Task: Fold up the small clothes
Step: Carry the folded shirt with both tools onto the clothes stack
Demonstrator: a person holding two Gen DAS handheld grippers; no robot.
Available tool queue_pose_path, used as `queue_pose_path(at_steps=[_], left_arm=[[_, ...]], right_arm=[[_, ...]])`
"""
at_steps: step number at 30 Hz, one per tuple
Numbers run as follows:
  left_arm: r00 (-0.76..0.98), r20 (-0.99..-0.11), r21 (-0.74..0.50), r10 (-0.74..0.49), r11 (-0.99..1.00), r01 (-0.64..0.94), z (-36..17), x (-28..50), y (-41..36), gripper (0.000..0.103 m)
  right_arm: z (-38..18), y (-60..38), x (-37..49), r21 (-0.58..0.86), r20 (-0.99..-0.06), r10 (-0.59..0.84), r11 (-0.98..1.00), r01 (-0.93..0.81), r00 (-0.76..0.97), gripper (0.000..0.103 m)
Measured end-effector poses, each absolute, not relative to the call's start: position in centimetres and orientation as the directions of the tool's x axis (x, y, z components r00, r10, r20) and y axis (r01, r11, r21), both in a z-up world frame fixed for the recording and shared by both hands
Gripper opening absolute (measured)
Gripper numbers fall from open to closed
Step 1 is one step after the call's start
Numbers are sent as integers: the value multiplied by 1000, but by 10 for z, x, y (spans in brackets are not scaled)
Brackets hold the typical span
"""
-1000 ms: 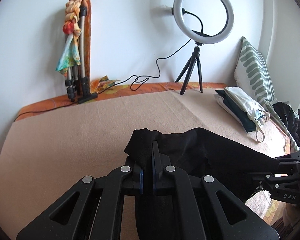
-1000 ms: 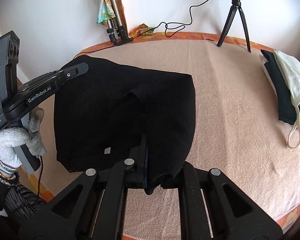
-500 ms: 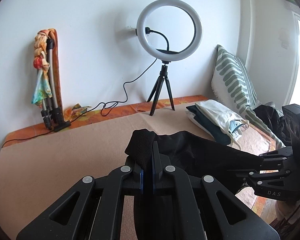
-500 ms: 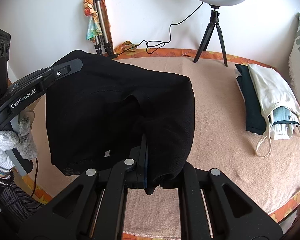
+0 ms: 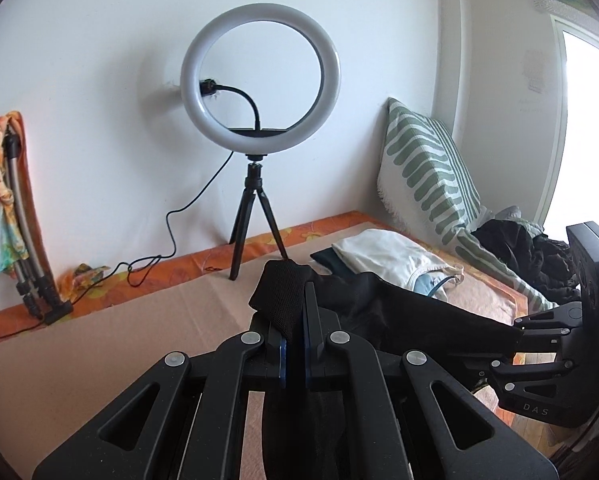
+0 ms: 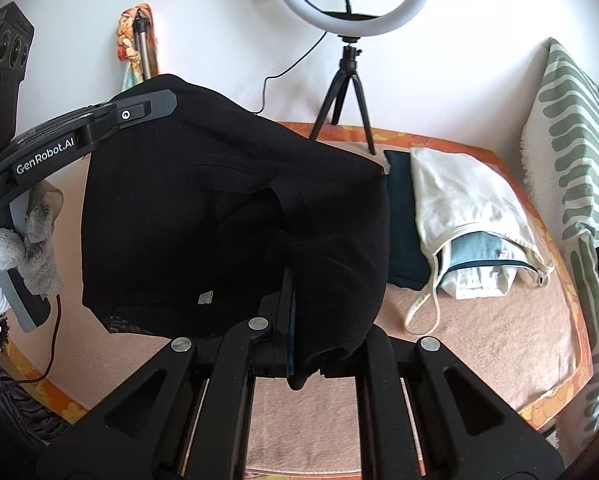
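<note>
black garment (image 6: pixel 235 216) raised higher off bed (image 6: pixel 499 328), both hand-held grippers still clamped

A black knit garment (image 6: pixel 235 216) with a small white tag. The bed (image 6: pixel 499 328) has a peach-beige blanket over an orange floral sheet. The pillow (image 6: pixel 575 136) is white with green stripes. A white ring light (image 5: pixel 259 80) stands on a black tripod. Folded clothes (image 6: pixel 459 216) are cream, dark teal and pale blue.

Our left wrist view: low, facing the ring light (image 5: pixel 260 80). Right: higher, downward. We share the bed (image 6: pixel 495 320).
</note>
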State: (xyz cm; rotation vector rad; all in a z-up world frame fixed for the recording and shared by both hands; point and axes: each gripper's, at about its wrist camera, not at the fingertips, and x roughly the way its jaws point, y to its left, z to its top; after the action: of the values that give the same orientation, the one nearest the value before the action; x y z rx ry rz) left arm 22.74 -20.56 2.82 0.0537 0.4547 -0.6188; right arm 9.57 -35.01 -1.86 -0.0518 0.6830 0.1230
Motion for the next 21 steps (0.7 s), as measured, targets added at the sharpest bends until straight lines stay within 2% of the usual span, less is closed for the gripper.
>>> queue_pose_path(at_steps=[13,21], left_arm=[[659,-366,-101,-657,732,674,47,278,-330,4],[655,-349,-108,-670,723,682,45,318,-390,4]], right_arm=[[6,-467,113,-126,-569,-126,990,65,812,9],[13,-535,149,-248,-526,-259,958,145,810,9]])
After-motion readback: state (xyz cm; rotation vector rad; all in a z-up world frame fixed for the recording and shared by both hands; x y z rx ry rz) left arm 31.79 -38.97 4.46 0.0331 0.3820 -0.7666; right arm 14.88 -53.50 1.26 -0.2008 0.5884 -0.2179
